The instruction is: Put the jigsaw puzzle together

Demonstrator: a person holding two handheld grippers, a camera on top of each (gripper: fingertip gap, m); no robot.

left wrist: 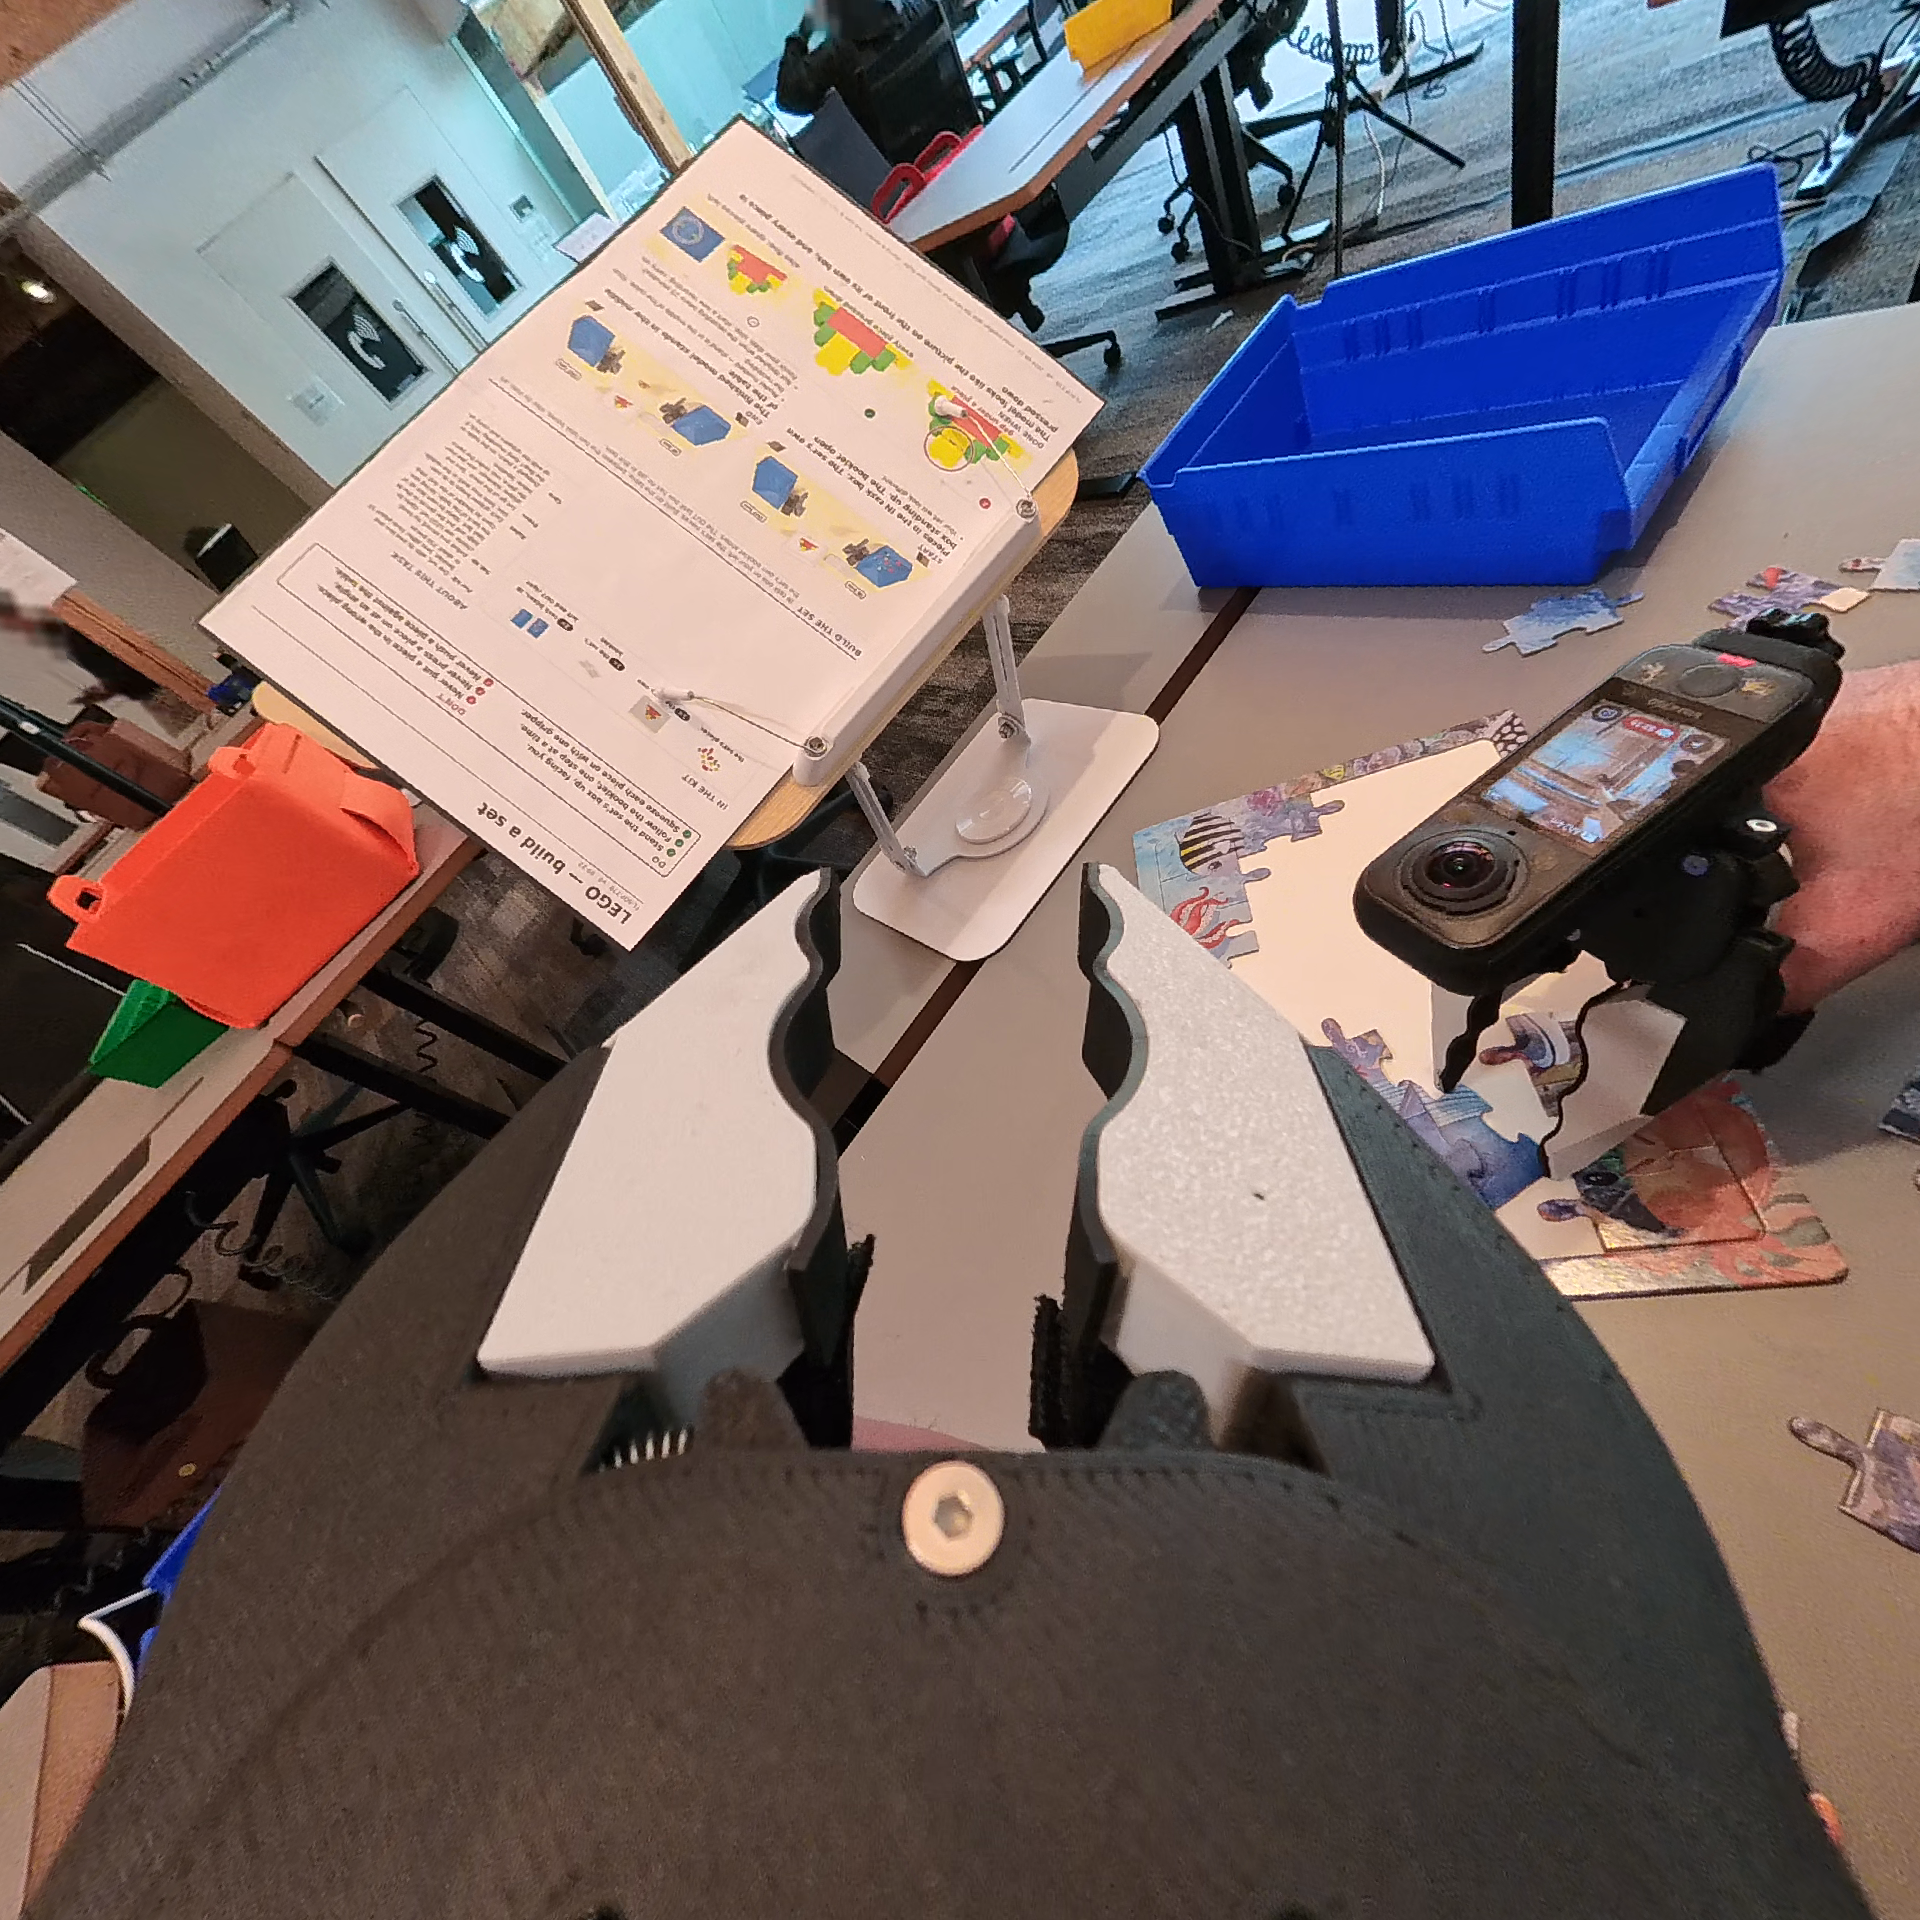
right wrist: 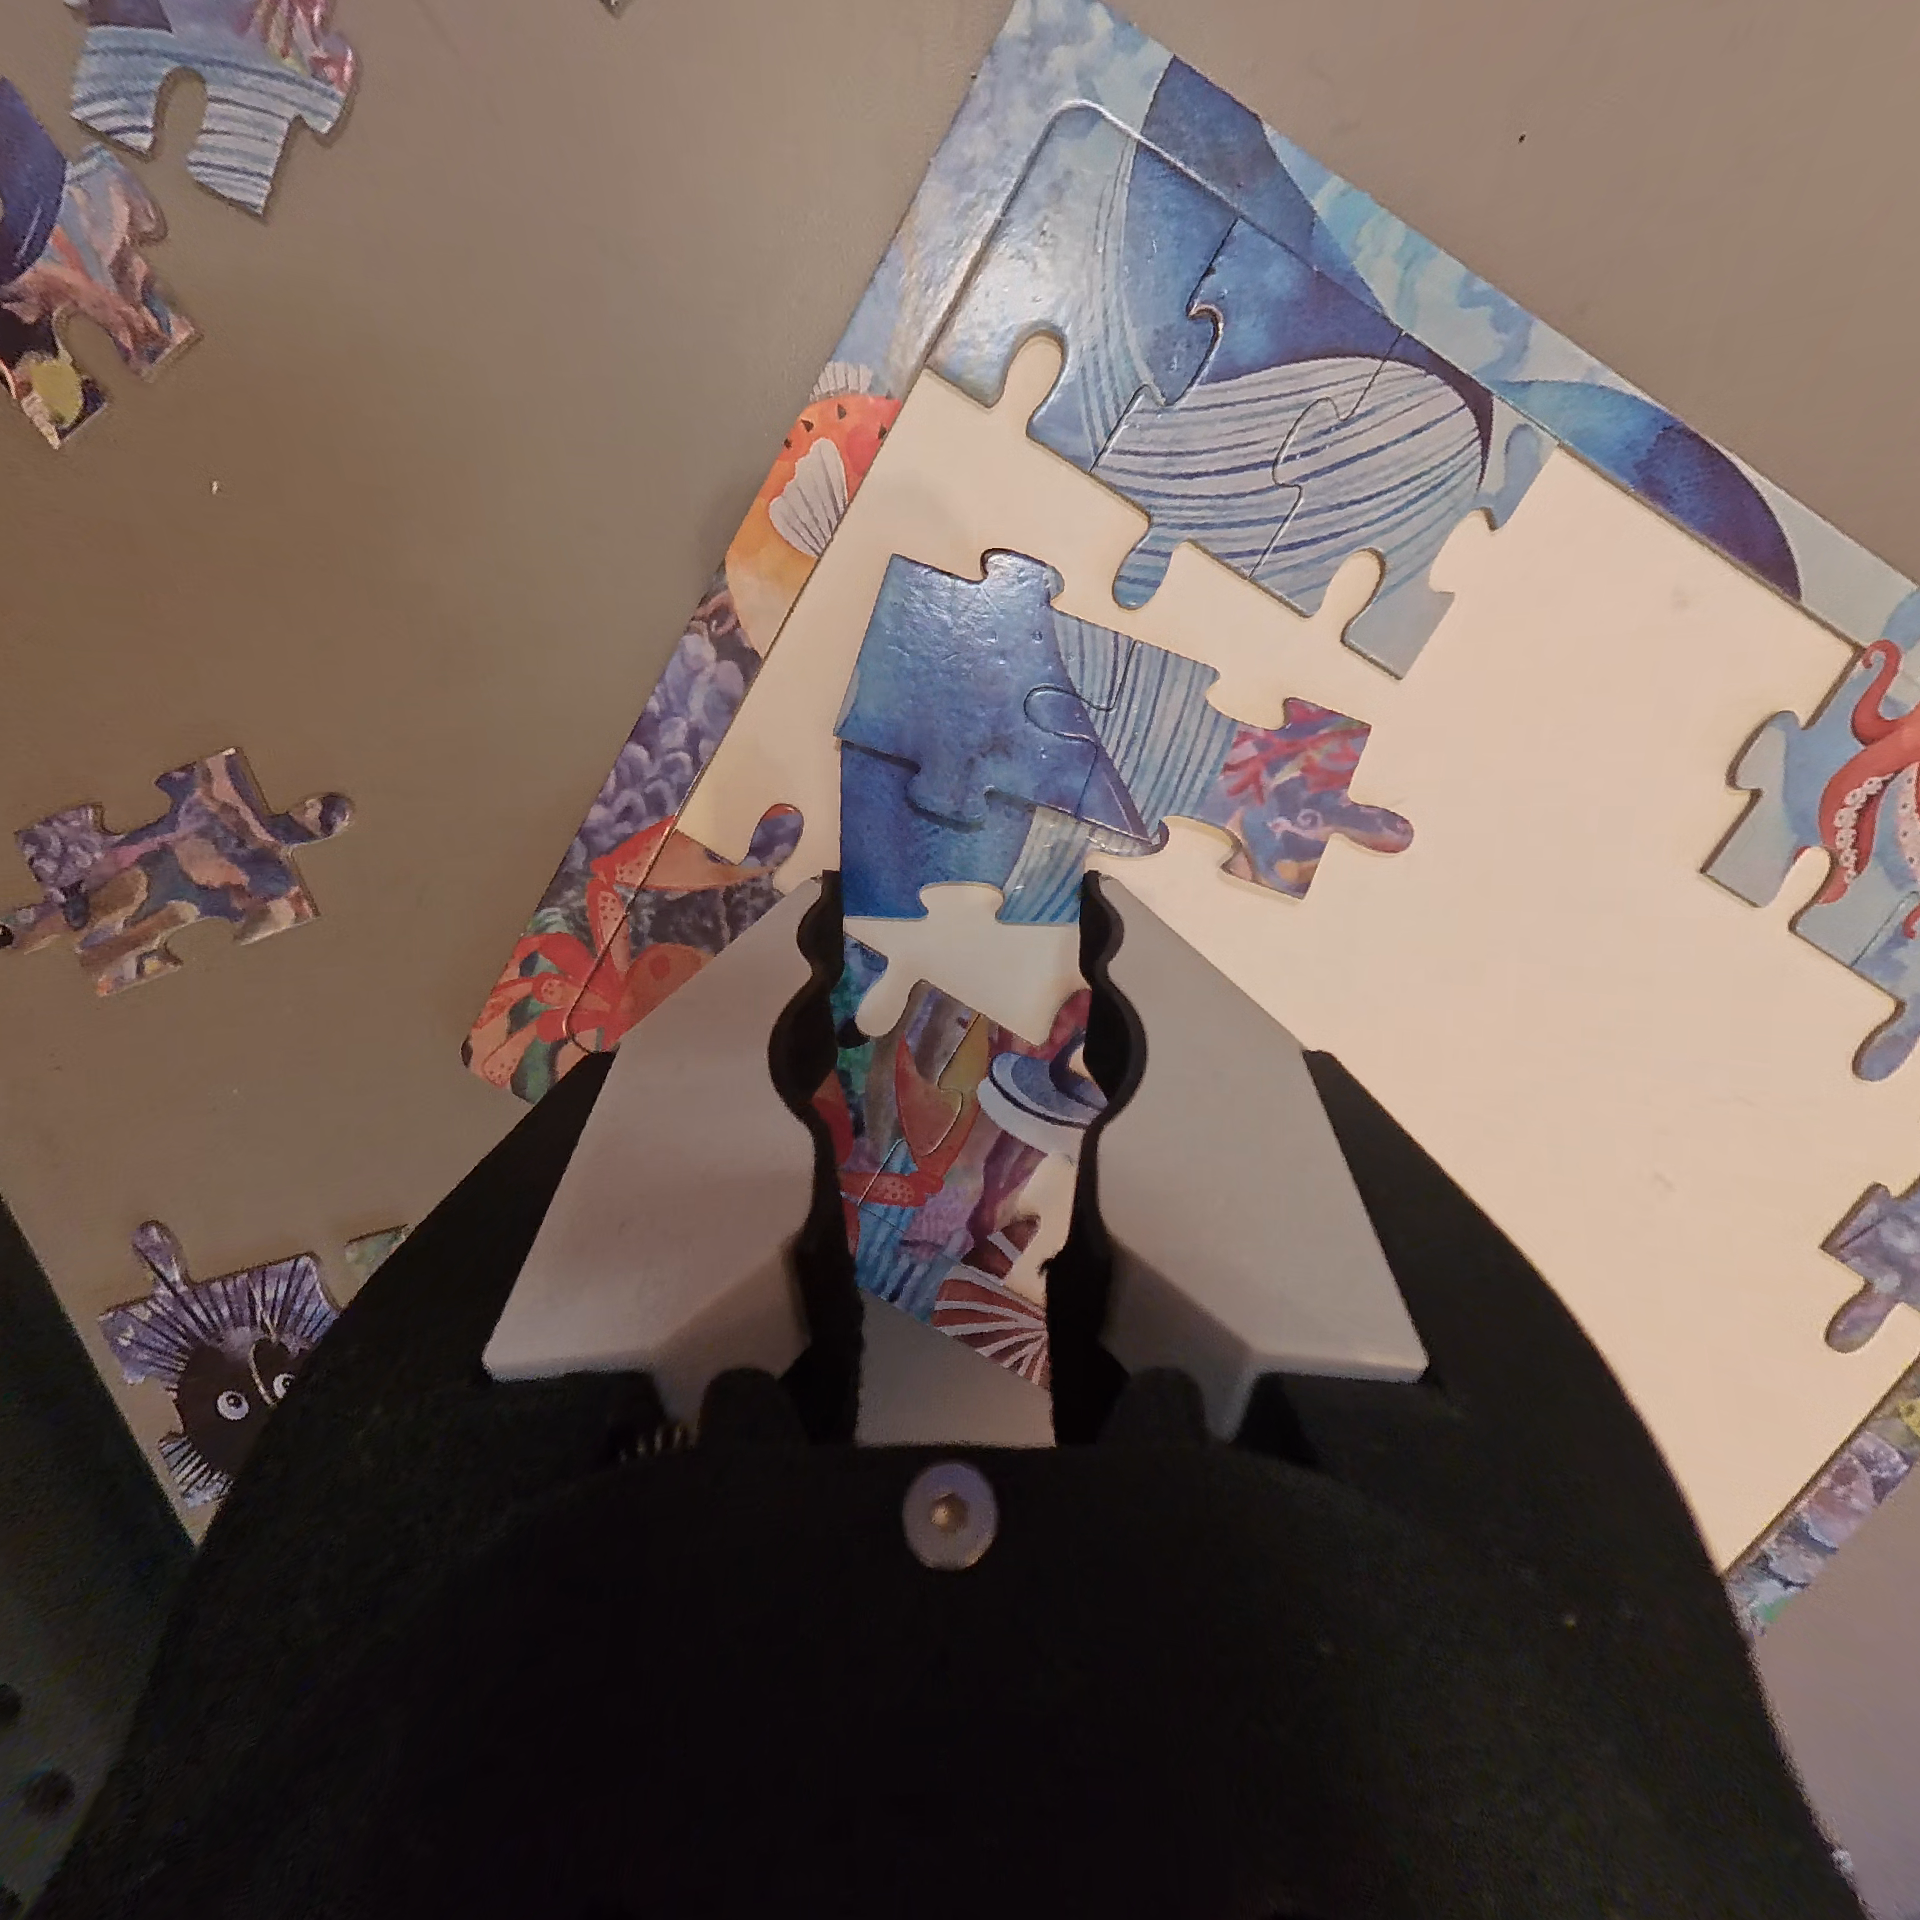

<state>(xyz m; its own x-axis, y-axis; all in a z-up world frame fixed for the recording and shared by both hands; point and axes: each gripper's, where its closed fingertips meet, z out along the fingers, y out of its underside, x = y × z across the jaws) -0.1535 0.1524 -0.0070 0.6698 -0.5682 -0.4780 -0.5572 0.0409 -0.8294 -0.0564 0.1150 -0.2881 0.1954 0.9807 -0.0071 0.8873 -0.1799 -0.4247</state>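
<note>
A person works a sea-themed jigsaw with a hand-held gripper in each hand: the right gripper (right wrist: 956, 883) hangs straight down over the puzzle tray (right wrist: 1558, 935), its fingers (right wrist: 805, 997) parted by roughly a piece's width and holding nothing, their tips at the near edge of a joined cluster (right wrist: 1039, 727) of what look like four pieces lying loose on the tray's bare cream floor. The pose suggests the cluster is about to be nudged or pinched toward the finished whale section (right wrist: 1247, 395), which sits locked into the tray's far corner, a strip of empty floor between them. Seated pieces cling to the rim, since the printed border gives them an edge to key against; the middle is not yet filled. At least five loose pieces, among them a purple coral piece (right wrist: 166, 873) and a black urchin piece (right wrist: 229, 1382), lie scattered face up on the grey tabletop (right wrist: 468, 468) to one side, within easy reach. The left gripper (left wrist: 956, 935) is held idle off the tray's edge, fingers apart and empty, pointing toward one instruction sheet on a stand (left wrist: 665, 499). One empty blue bin (left wrist: 1475, 416) rests farther back on the tabletop, and an orange box (left wrist: 239, 883) sits on a neighbouring desk.
</note>
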